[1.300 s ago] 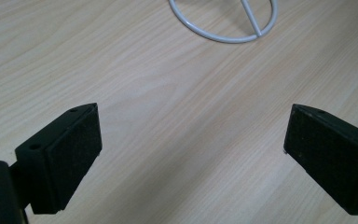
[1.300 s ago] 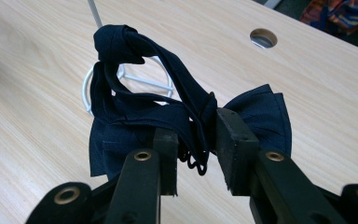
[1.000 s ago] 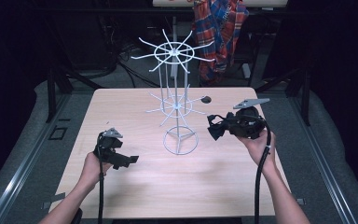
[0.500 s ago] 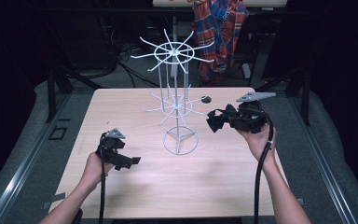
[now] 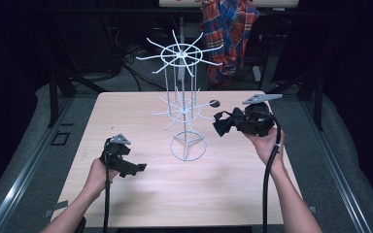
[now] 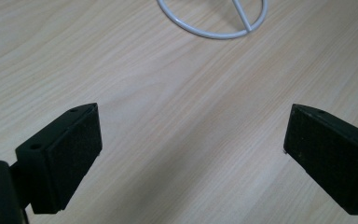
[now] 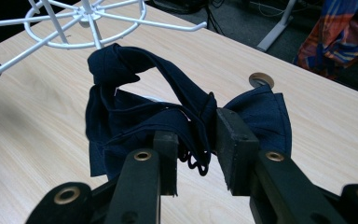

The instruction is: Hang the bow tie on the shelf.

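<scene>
While the left gripper [image 5: 138, 168] is idling near the left with fingers spread wide over bare tabletop [image 5: 141, 111], the right gripper [image 5: 225, 122], fingers clamping the crumpled dark navy cloth bow [image 7: 135, 116], is edging it leftward toward the white wire carousel rack's [image 5: 180, 104] lower hooks, probably for hanging.

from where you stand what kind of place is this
Probably a lab or recording workspace, not a home: a bare wooden table carrying a white wire hanging rack, dark surroundings with cables on the floor, and a person working with hand-held grippers.
</scene>
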